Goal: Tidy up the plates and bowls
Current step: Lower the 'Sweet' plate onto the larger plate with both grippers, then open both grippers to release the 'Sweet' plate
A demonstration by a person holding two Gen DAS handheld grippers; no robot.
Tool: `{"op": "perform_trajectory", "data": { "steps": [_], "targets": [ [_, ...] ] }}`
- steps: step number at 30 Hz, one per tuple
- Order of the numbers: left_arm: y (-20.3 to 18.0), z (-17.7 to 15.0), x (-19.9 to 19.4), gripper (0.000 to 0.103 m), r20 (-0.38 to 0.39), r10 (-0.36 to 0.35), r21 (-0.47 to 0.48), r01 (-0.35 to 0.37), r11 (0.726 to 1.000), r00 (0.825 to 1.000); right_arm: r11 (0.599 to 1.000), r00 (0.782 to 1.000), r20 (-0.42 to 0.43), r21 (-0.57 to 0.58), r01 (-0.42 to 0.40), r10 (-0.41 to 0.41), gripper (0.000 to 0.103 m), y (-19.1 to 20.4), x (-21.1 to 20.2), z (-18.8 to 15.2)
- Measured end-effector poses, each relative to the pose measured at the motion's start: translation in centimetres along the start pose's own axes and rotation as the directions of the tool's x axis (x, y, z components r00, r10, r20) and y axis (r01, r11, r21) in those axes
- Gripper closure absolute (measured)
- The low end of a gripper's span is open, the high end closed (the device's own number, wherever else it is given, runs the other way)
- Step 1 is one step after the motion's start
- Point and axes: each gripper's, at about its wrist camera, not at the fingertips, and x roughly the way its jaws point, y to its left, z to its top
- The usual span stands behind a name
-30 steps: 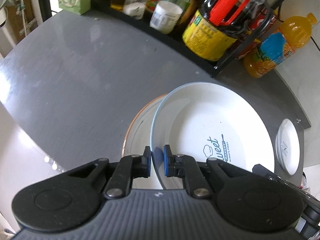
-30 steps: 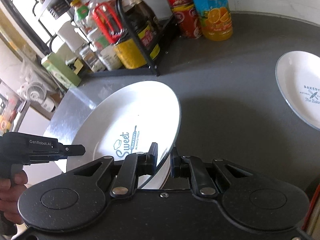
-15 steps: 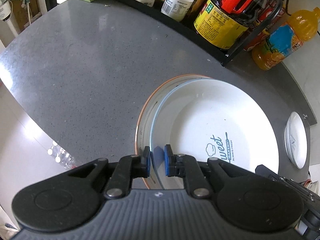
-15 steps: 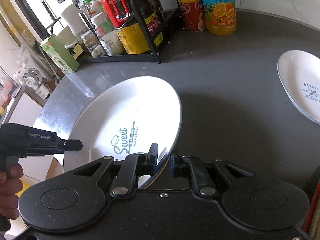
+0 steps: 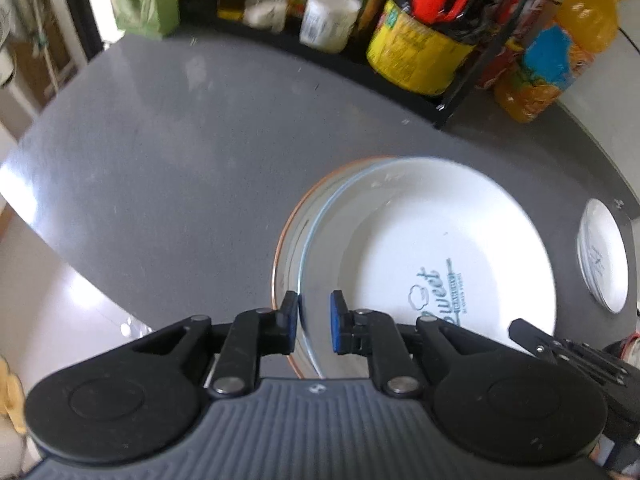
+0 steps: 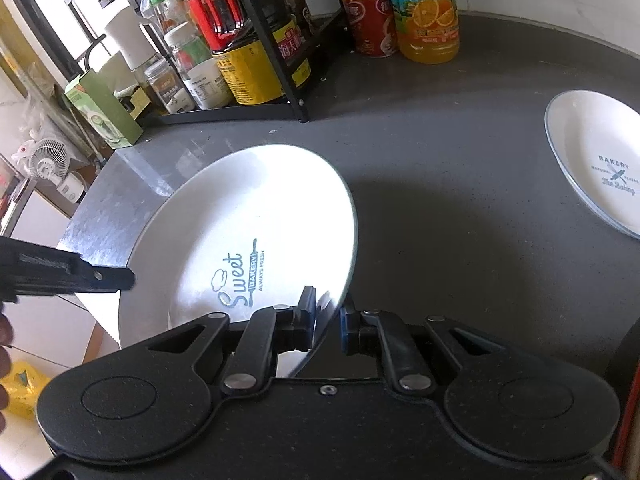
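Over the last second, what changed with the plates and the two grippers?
The Sweet plate came down over the orange-rimmed plate, whose rim now shows less. The left hand-held gripper has just been opening: its pads stand apart from the plate's rim, which is between them. The right hand-held gripper stays shut on the opposite rim. The Bakery plate and bottle rack are unchanged.

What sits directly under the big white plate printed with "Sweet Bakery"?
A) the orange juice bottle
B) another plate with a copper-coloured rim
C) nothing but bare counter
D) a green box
B: in the left wrist view, a copper-rimmed plate peeks out from beneath the left edge of the white "Sweet Bakery" plate on the grey counter.
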Motion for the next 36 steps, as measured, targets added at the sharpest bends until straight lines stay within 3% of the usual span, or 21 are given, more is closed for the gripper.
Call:
{"op": "perform_trajectory", "data": {
  "steps": [6, 8, 16, 20, 24, 26, 36],
  "targets": [
    [0.3, 0.3, -0.6, 0.068, -0.016, 0.016, -0.006, -0.016, 1.0, 1.0, 1.0, 1.0, -0.001, -0.006, 0.005, -0.005, 0.091, 0.2, 0.3, -0.1],
    [0.5, 0.2, -0.6, 0.055, -0.014, 0.029, -0.006, -0.029, 1.0, 0.999, 1.0, 1.0, -0.011, -0.017, 0.014, -0.014, 0.09, 0.5, 0.6, -0.1],
    [0.9, 0.0, -0.8, 0.034, -0.015, 0.046, -0.019, -0.047, 0.999, 0.999, 0.999, 0.998, -0.06, -0.019, 0.031, -0.032, 0.083, 1.1, 1.9, 0.3],
    [0.8, 0.1, -0.9, 0.033, -0.025, 0.065, -0.025, -0.065, 0.998, 0.998, 1.0, 0.997, -0.079, 0.013, 0.006, -0.005, 0.08, 0.7, 1.7, 0.9],
    [0.3, 0.6, -1.5, 0.033, -0.025, 0.065, -0.022, -0.065, 0.998, 0.998, 0.998, 0.999, -0.037, 0.055, -0.019, 0.021, 0.054, 0.0, -0.3, 1.5],
    [-0.3, 1.0, -2.0, 0.033, -0.01, 0.064, -0.013, -0.064, 0.998, 0.998, 0.997, 1.0, 0.0, 0.074, -0.019, 0.019, 0.048, -0.4, -1.6, 1.9],
    [-5.2, 3.5, -2.5, 0.032, 0.003, 0.018, 0.082, -0.018, 0.996, 1.0, 0.979, 0.993, 0.074, 0.19, 0.076, -0.091, 0.029, -3.5, -6.2, 4.4]
  ]
}}
